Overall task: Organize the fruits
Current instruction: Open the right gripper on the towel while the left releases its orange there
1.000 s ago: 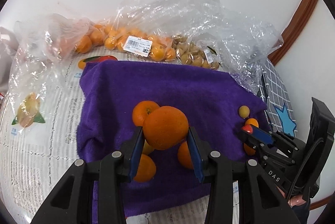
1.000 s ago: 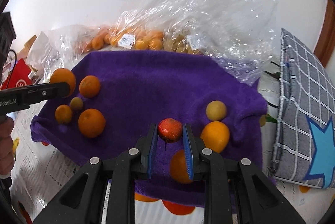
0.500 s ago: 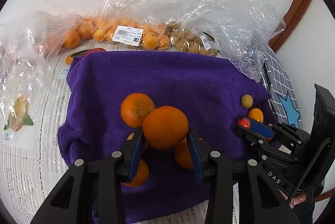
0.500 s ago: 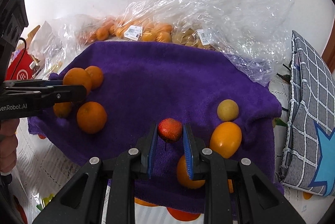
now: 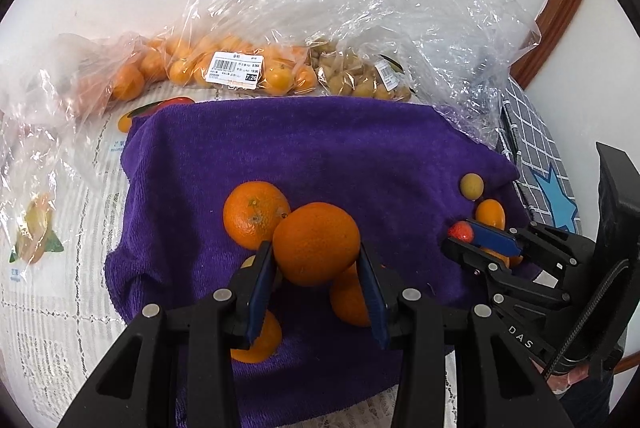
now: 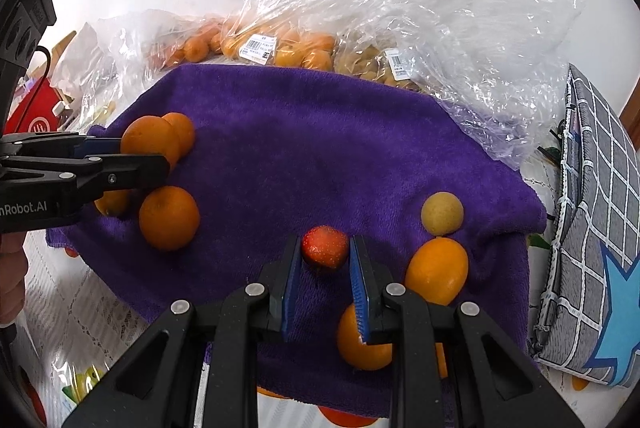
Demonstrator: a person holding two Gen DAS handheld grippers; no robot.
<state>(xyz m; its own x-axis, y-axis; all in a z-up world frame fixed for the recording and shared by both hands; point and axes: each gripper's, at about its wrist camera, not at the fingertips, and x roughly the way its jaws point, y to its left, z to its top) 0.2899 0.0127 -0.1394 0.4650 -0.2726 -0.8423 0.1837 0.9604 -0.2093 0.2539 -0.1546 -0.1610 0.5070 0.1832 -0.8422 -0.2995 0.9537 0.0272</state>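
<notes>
Holding an orange clamped between its fingers, the left gripper hangs over the purple towel, with a second orange touching it behind and others crowding beneath. The right gripper has its fingers closed on a small red fruit, low over the towel's near edge. Just right of it lie a yellow fruit and an oval orange one, touching; another orange sits under the right finger. Clear bags of fruit pile along the wall behind.

Only the right view shows the red box at far left; the left view shows the wooden trim.

Since half a second ago both grippers keep their grips, and the left orange has edged further over the towel.
</notes>
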